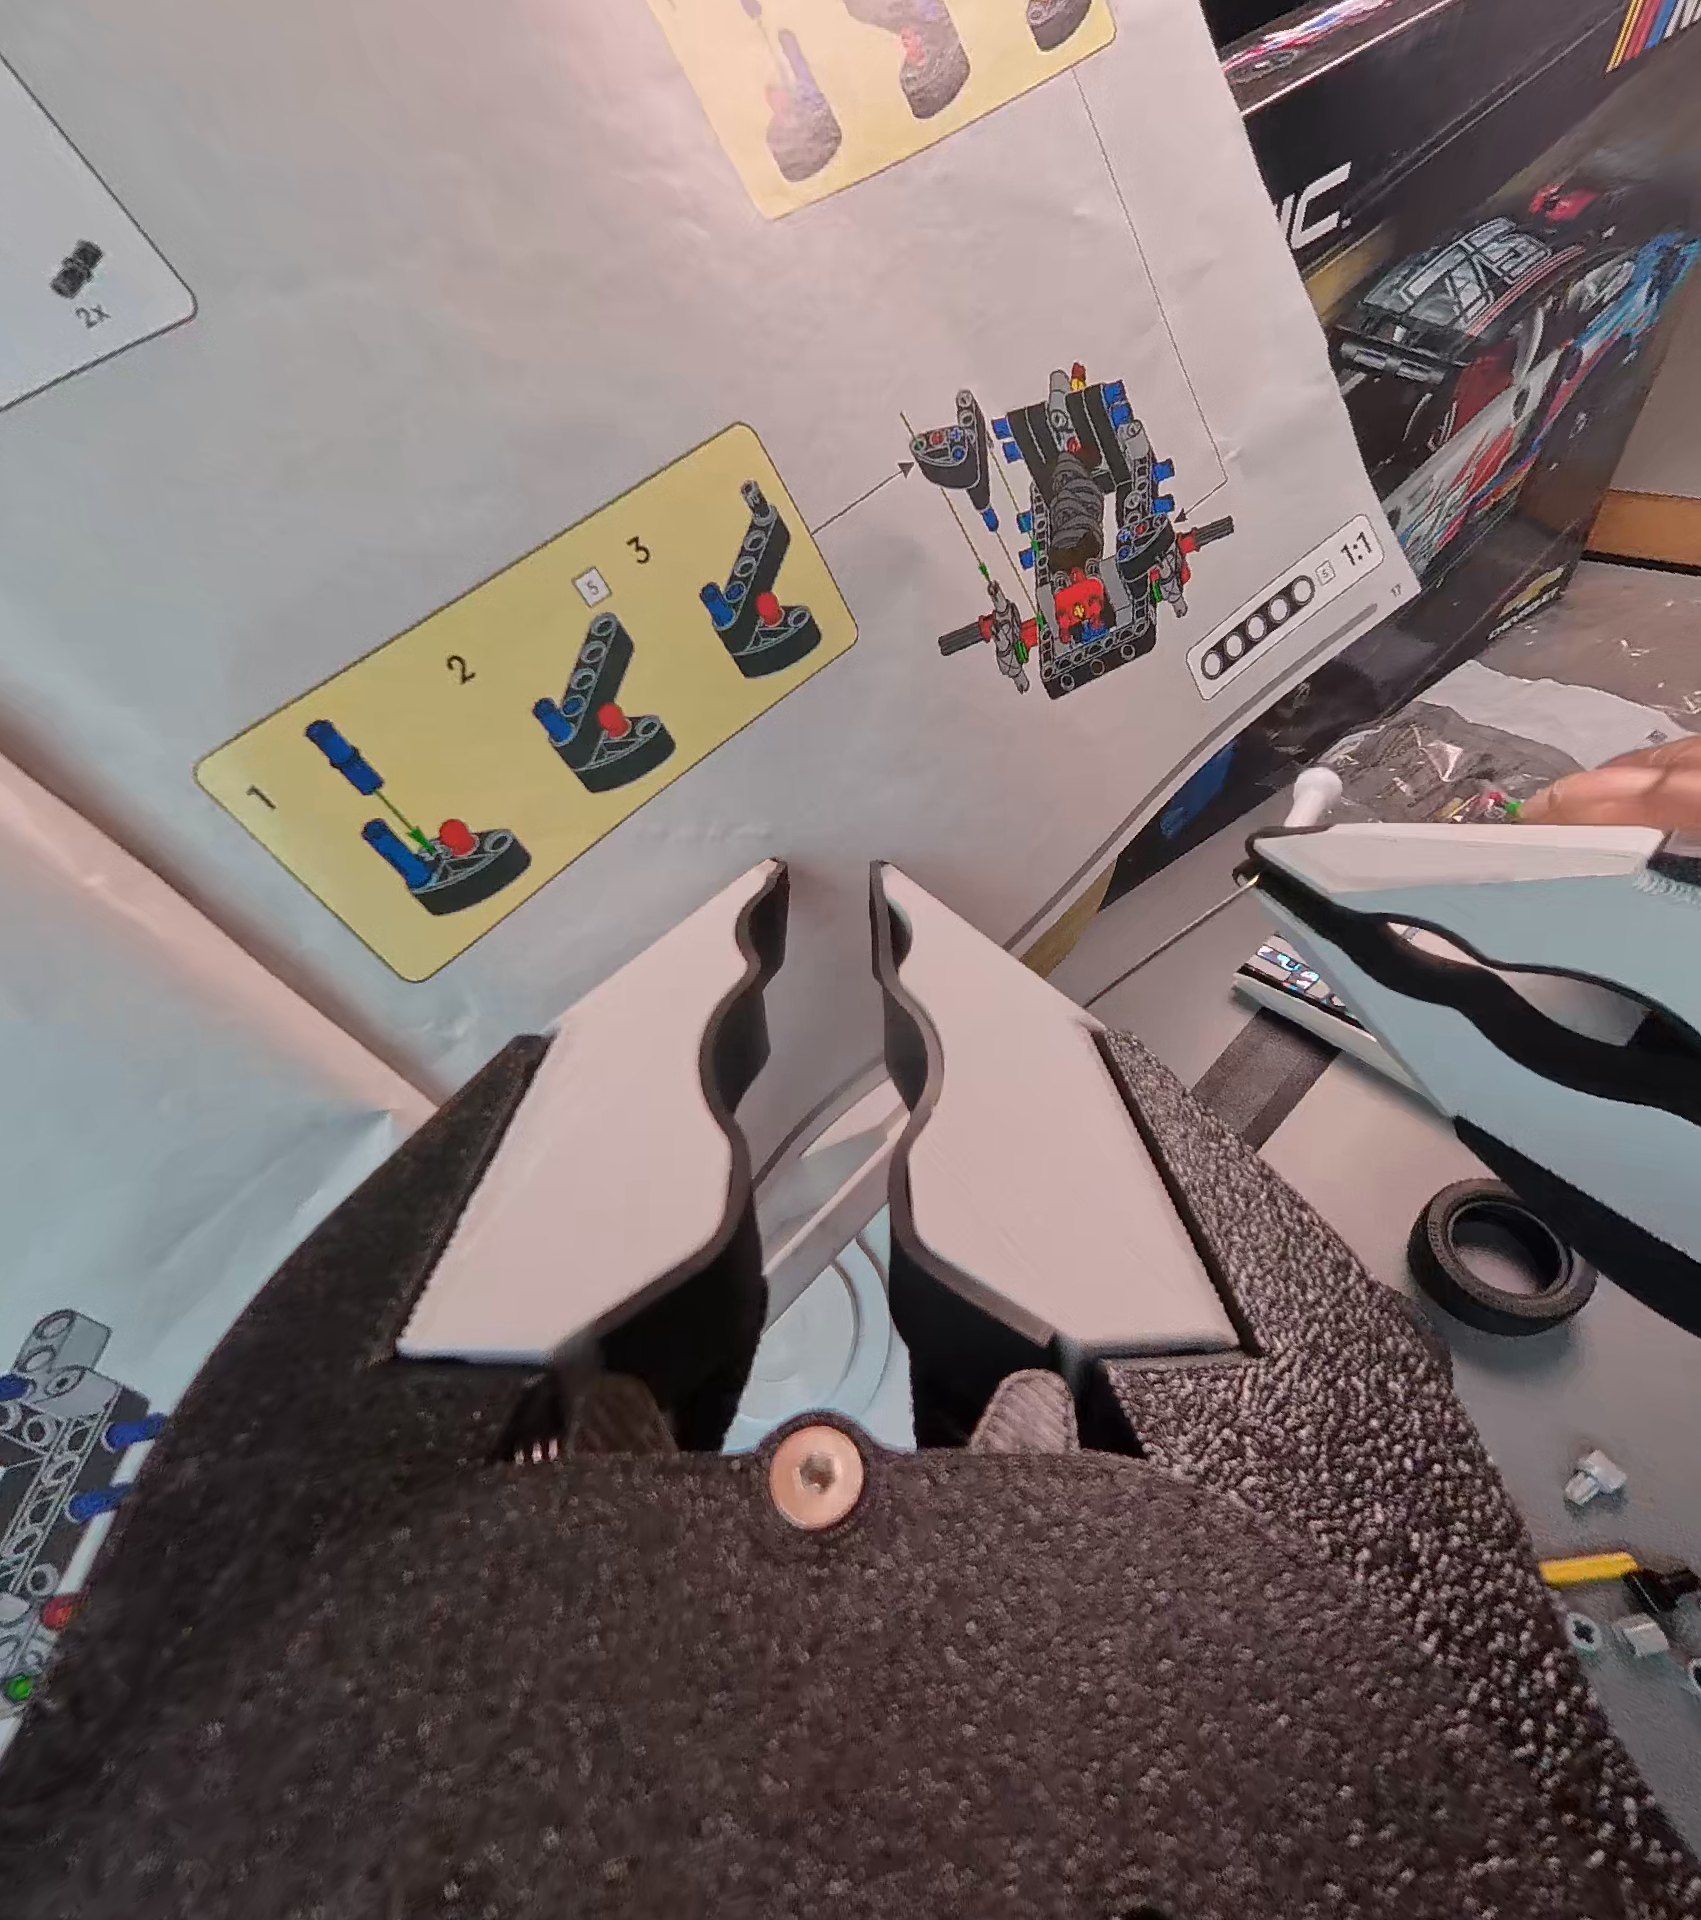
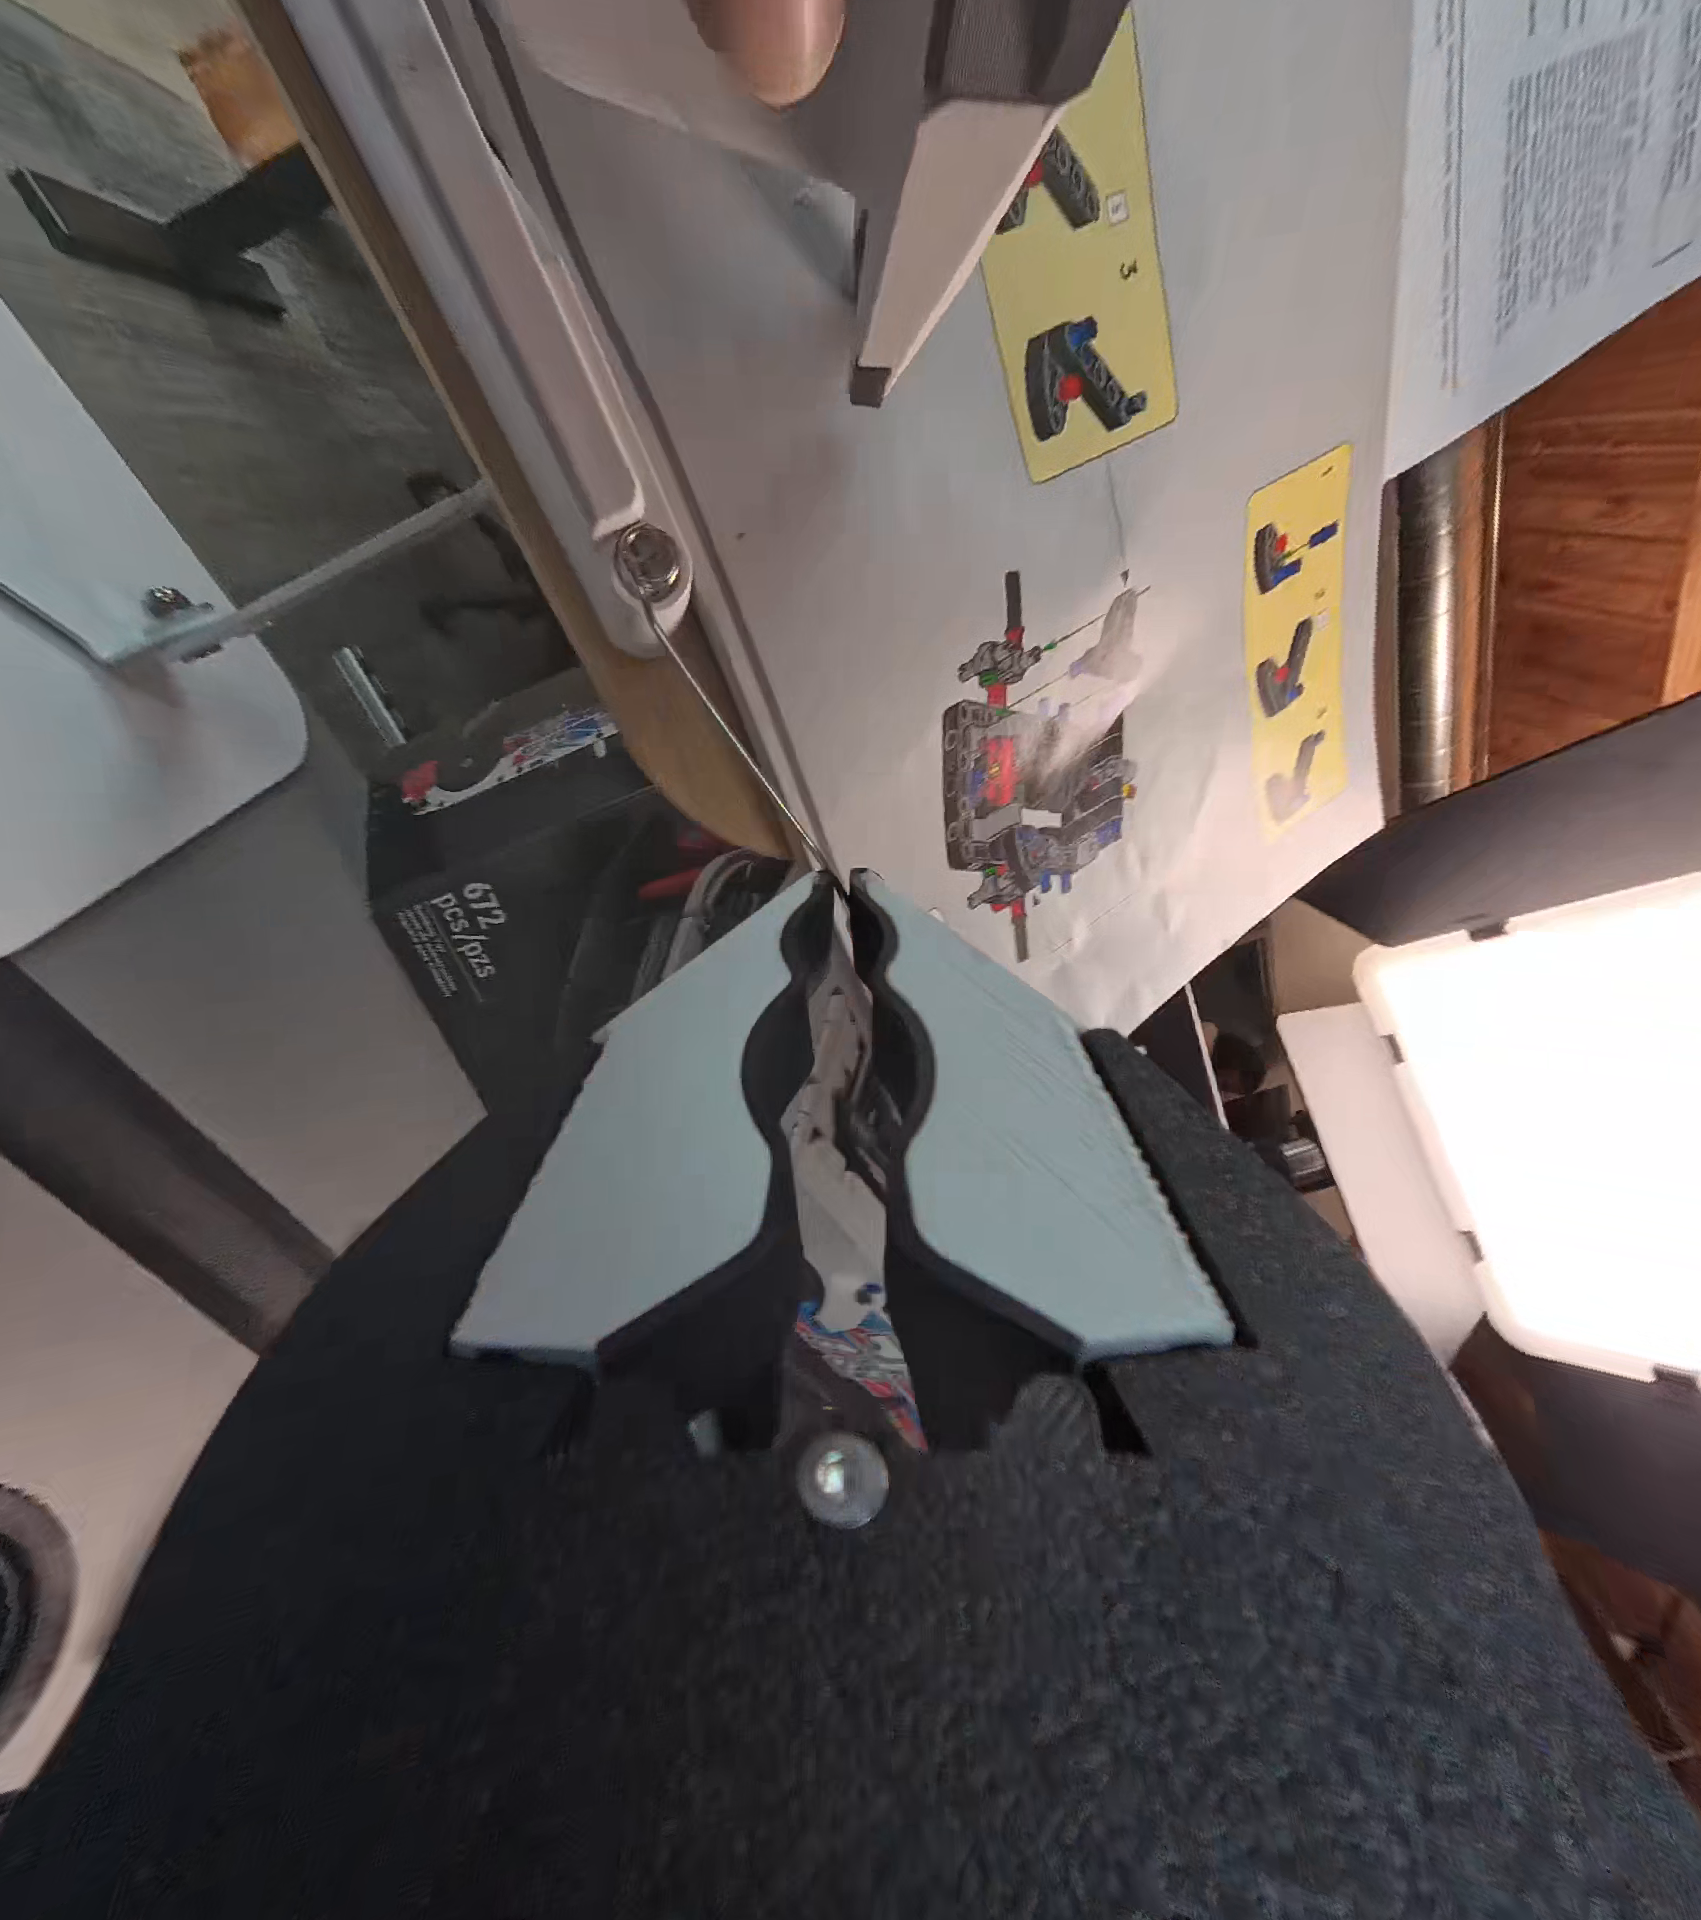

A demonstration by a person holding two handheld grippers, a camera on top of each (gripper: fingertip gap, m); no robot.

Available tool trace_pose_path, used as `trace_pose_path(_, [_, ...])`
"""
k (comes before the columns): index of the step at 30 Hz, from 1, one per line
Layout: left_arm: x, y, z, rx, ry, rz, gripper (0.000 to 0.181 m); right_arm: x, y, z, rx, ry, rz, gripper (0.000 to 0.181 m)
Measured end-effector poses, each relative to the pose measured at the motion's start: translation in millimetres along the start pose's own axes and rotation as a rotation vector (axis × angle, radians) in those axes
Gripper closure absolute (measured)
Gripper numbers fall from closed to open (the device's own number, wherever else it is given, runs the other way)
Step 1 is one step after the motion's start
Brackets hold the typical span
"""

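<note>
Both my grippers at the open instruction booklet (image 1: 534, 343), the right one pinching its page edge

The booklet is the biggest thing I see: it lies spread before the left gripper (image 1: 828, 883), its diagram page running away up and to the right, toward the dark printed box (image 1: 1511, 343) standing just behind it. The printing on both I leave unread. My left gripper hovers low over the page, fingers pointing along it, jaws a narrow gap apart with nothing between them. My right gripper (image 2: 833, 883) comes in from the side, jaws pressed together on the booklet's edge, the sheet running back between the fingers. Smaller: a black tyre (image 1: 1495, 1262) and loose small parts (image 1: 1656, 1631) on the grey table (image 1: 1345, 1403) to the right
</note>
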State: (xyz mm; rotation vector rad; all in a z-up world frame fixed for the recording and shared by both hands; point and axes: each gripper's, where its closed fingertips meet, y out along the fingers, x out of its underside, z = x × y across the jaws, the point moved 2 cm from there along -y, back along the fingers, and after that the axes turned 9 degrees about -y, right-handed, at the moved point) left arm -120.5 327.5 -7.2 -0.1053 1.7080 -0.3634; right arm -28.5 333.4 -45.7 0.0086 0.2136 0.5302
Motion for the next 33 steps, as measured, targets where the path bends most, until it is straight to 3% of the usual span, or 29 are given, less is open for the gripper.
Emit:
trace_pose_path(5, [0.4, 0.1, 2.8, 0.016, -0.019, 0.009, 0.165, -28.1, 17.3, 30.1, 0.076, -0.259, 0.079, 0.177])
trace_pose_path(8, [0.2, -1.3, 4.2, 0.048, -0.05, 0.007, 0.162, -45.0, 33.1, 34.5, 0.072, -0.267, 0.098, 0.174])
trace_pose_path(10, [0.2, -2.1, 5.1, 0.079, -0.085, 0.005, 0.157, -50.7, 37.7, 40.6, 0.088, -0.136, 0.107, 0.171])
trace_pose_path(14, [0.4, -13.6, 5.1, 0.119, -0.121, 0.017, 0.146, -47.5, 23.1, 49.5, 0.017, 0.38, 0.133, 0.134])
trace_pose_path(17, [-0.7, -34.6, -6.8, 0.069, -0.101, 0.103, 0.147, -41.3, 14.8, 38.1, -0.142, 0.814, 0.179, 0.136])
trace_pose_path(20, [9.5, -52.2, -26.8, -0.022, -0.113, 0.125, 0.15, -52.6, 19.9, 19.4, -0.334, 0.97, 0.222, 0.147])
trace_pose_path(22, [20.5, -61.4, -42.8, -0.087, -0.14, 0.125, 0.151, -61.7, 23.5, 14.2, -0.359, 0.891, 0.225, 0.16])
trace_pose_path(25, [38.5, -74.2, -65.1, -0.149, -0.214, 0.127, 0.154, -68.2, 26.0, 16.4, -0.245, 0.58, 0.216, 0.178])
trace_pose_path(29, [60.8, -82.7, -87.8, -0.155, -0.347, 0.123, 0.155, -92.4, 18.1, -0.2, -0.23, 0.17, 0.342, 0.18])
trace_pose_path(33, [75.4, -87.7, -97.4, -0.151, -0.412, 0.122, 0.153, -96.0, 17.5, -8.1, -0.291, 0.156, 0.372, 0.18])
